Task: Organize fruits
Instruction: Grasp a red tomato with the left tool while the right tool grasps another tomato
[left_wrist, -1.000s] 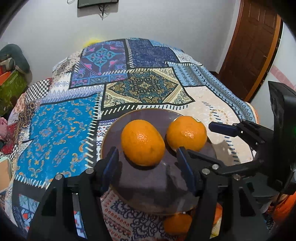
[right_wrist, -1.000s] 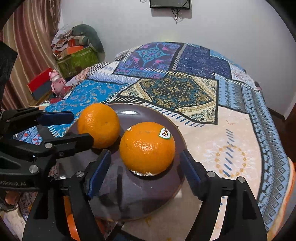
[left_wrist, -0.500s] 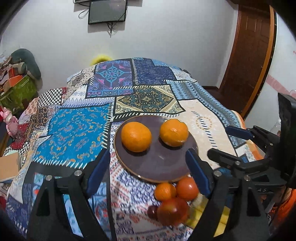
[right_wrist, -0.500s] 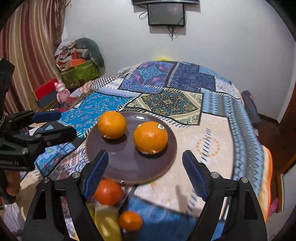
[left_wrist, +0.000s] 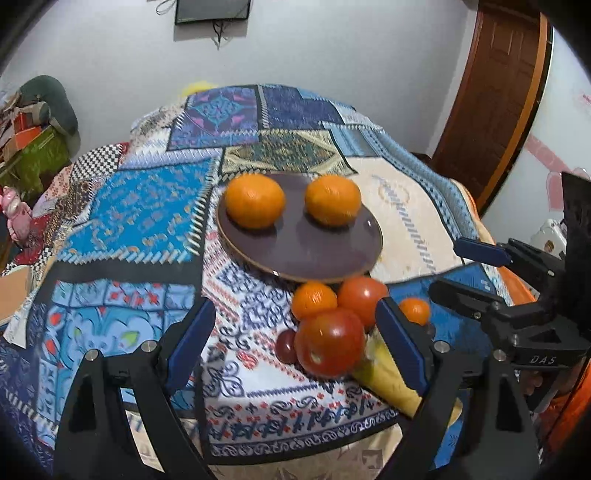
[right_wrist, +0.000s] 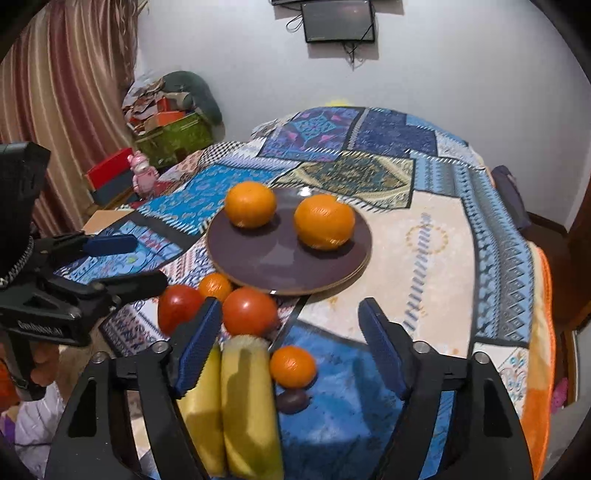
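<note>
Two large oranges (left_wrist: 255, 199) (left_wrist: 332, 199) rest on a dark brown plate (left_wrist: 306, 251) on the patchwork cloth. In front of the plate lie two tomatoes (left_wrist: 330, 341) (left_wrist: 362, 295), two small oranges (left_wrist: 314, 299) (left_wrist: 414, 310), a dark plum (left_wrist: 286, 345) and bananas (right_wrist: 229, 398). My left gripper (left_wrist: 295, 336) hovers over this pile, its jaws opening, and nothing sits between the pads. My right gripper (right_wrist: 290, 345) hangs above the bananas and a small orange (right_wrist: 293, 366). Its jaws are closing, and the pads touch nothing.
The table's cloth (right_wrist: 436, 236) drops away at the right edge. A wooden door (left_wrist: 491, 92) is at the right. Boxes, a green bag (right_wrist: 173, 136) and a pink toy (right_wrist: 142, 177) crowd the far left by a curtain. Each gripper shows at the side of the other's view.
Both grippers have drawn back from the plate, leaving the two oranges on it. The loose fruit in front of the plate has come into view. The left jaws stand wider.
</note>
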